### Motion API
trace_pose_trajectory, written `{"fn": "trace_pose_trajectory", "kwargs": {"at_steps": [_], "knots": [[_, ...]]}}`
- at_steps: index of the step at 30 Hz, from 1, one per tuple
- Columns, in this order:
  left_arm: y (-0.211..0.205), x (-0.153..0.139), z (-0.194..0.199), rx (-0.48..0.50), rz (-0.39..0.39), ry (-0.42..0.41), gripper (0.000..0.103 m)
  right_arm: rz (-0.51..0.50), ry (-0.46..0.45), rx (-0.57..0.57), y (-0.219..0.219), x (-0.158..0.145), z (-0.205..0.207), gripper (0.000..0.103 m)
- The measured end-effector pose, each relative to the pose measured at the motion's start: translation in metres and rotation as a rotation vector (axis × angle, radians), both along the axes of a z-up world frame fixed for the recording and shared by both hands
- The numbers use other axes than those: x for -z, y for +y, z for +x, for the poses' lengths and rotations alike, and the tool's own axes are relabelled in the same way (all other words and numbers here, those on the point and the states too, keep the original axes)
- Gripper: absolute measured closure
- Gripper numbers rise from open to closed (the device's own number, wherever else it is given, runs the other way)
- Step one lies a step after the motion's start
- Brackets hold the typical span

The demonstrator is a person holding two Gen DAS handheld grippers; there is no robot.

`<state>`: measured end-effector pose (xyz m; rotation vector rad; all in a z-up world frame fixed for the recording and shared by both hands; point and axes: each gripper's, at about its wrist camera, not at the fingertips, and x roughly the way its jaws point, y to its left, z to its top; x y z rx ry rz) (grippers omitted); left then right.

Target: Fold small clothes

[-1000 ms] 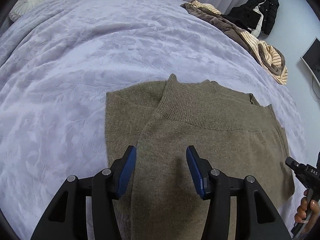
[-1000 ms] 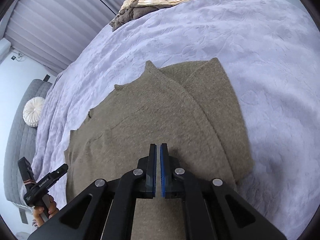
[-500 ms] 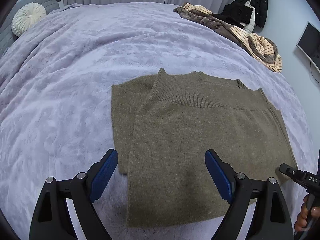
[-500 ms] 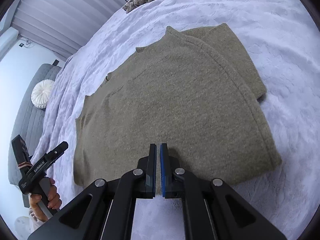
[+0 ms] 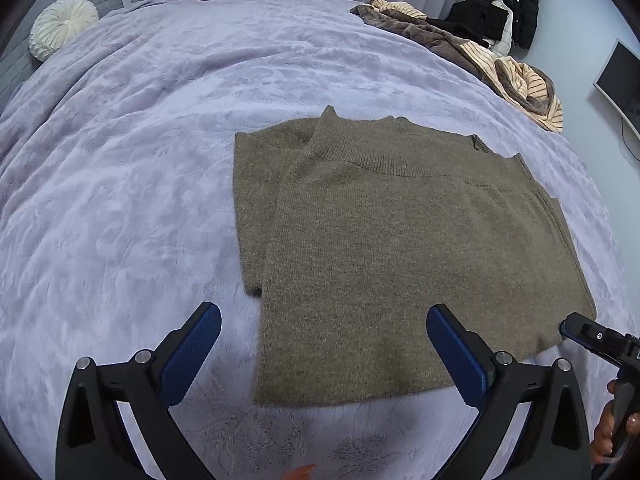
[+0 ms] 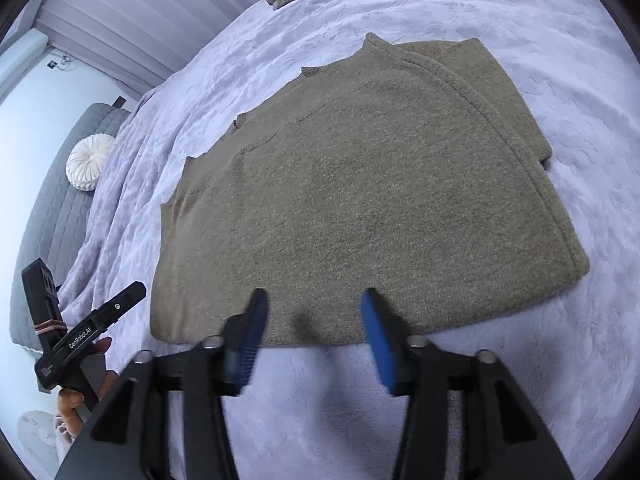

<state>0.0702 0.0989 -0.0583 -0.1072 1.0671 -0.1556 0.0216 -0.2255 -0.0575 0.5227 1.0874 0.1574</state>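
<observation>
An olive-brown knit sweater [image 5: 400, 248] lies folded flat on the lavender blanket [image 5: 120, 184]; its ribbed band runs across the far side. My left gripper [image 5: 324, 340] is wide open and empty, hovering over the sweater's near edge. In the right wrist view the same sweater [image 6: 360, 200] lies flat. My right gripper [image 6: 314, 322] is open and empty at its near edge, just above the cloth. The right gripper's body [image 5: 600, 340] shows at the right edge of the left wrist view; the left gripper's body [image 6: 80, 332] shows at the left of the right wrist view.
A pile of brown and striped clothes [image 5: 480, 56] lies at the far right edge of the bed. A white round cushion [image 5: 60, 26] rests on a grey headboard at the far left. A dark jacket [image 5: 504, 4] hangs by the wall; a monitor [image 5: 620, 80] stands to the right.
Both grippers have pulled back from the sweater toward its near edge. The left opened wider. The right gripper, shut in both earlier frames, is open now. The sweater lies flat.
</observation>
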Motion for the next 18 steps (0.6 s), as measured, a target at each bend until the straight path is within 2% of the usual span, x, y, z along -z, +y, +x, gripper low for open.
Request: {"fn": "trace_pose_trajectory", "kwargs": {"at_steps": [4, 9, 13, 18], "knots": [[0.004, 0.005, -0.003, -0.012, 0.026, 0.009, 0.0, -0.033, -0.011, -0.038, 0.016, -0.004, -0.002, 0.033], [0.015, 0.016, -0.004, -0.023, 0.014, 0.046, 0.0, -0.03, 0.002, -0.067, 0.033, -0.001, -0.009, 0.033], [0.024, 0.025, -0.01, 0.003, -0.05, 0.083, 0.0, -0.028, 0.023, -0.088, 0.044, 0.006, -0.013, 0.033], [0.041, 0.031, -0.019, -0.031, -0.093, 0.09, 0.0, -0.013, 0.057, -0.121, 0.062, 0.017, -0.017, 0.033]]}}
